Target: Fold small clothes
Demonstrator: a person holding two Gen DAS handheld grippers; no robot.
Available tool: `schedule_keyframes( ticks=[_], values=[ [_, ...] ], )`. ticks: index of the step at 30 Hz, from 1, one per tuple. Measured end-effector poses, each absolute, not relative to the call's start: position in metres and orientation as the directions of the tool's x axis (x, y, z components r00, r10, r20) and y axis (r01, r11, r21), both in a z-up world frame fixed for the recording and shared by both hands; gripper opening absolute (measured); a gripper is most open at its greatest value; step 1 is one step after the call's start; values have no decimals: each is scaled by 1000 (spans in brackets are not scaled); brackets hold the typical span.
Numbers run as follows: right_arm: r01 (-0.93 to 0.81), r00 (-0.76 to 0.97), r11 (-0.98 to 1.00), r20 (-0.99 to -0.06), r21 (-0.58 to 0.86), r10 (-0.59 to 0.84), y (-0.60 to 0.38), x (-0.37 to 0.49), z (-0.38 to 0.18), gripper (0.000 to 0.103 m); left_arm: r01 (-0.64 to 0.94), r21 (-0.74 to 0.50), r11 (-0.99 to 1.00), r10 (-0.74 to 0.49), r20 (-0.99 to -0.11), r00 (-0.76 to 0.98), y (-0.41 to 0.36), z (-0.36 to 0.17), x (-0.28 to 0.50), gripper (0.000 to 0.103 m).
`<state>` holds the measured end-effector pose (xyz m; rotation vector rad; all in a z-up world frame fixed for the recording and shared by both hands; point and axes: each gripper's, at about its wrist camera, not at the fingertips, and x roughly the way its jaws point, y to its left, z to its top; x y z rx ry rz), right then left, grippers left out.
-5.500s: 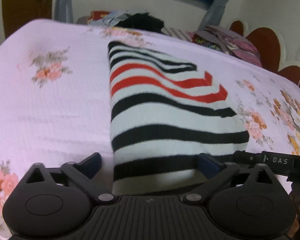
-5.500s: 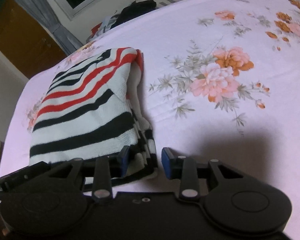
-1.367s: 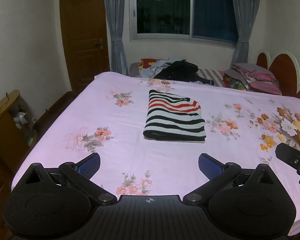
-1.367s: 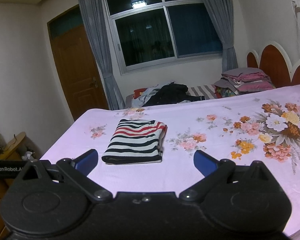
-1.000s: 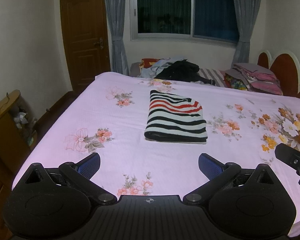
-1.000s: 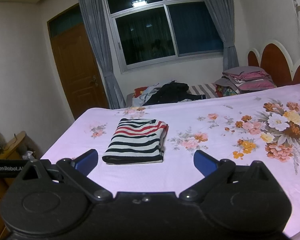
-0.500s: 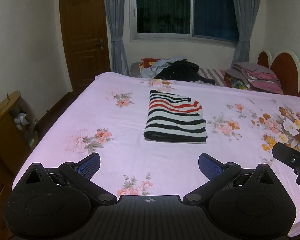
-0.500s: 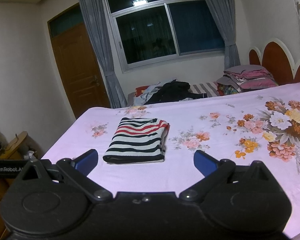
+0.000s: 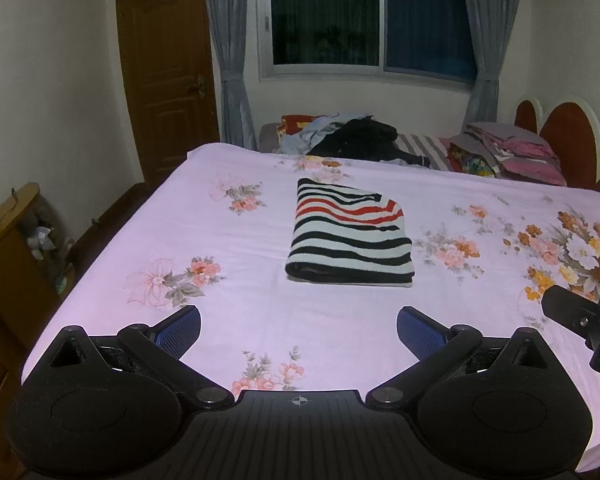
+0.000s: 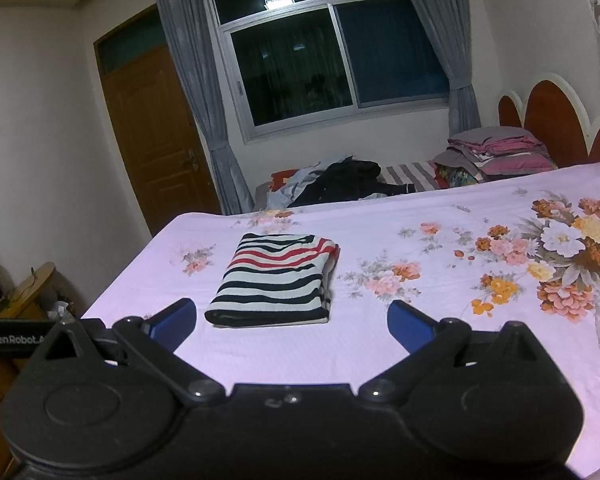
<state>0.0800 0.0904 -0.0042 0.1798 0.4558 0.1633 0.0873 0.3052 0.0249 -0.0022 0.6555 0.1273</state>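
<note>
A folded striped garment [image 9: 350, 236], white with black and red stripes, lies flat on the pink floral bed sheet [image 9: 204, 240]. It also shows in the right wrist view [image 10: 278, 280]. My left gripper [image 9: 298, 326] is open and empty, held well back from the garment near the bed's front edge. My right gripper [image 10: 292, 322] is open and empty, also back from the garment. The tip of the right gripper shows at the right of the left wrist view [image 9: 580, 316].
A pile of loose clothes [image 9: 348, 138] lies beyond the bed's far edge. Folded pink bedding [image 9: 508, 152] is stacked by the red headboard [image 9: 572, 136]. A wooden door [image 9: 168, 72] and a low wooden cabinet [image 9: 8, 240] stand at the left.
Both grippers let go of the garment and pulled far back from it, opening wide. Over the last second they have barely moved.
</note>
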Motion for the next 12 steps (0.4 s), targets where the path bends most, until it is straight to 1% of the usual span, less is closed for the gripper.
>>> schedule_keyframes(
  ticks=[4,7,10,12],
  values=[
    [-115,880,971,-431,210,197,90,84,-7,102,-115,41,993,116,-610,784,305,20,94,103],
    [-106,875,972,-443,211,192,89,90,-11,102,-76,22,997,73,-606,792,305,13,97,103],
    [-98,869,974,-459,205,184,87,96,-16,102,-99,36,994,101,-581,808,303,4,106,103],
    [-83,864,976,-474,202,172,84,101,-22,102,-85,37,996,90,-589,803,306,-7,123,103]
  ],
)
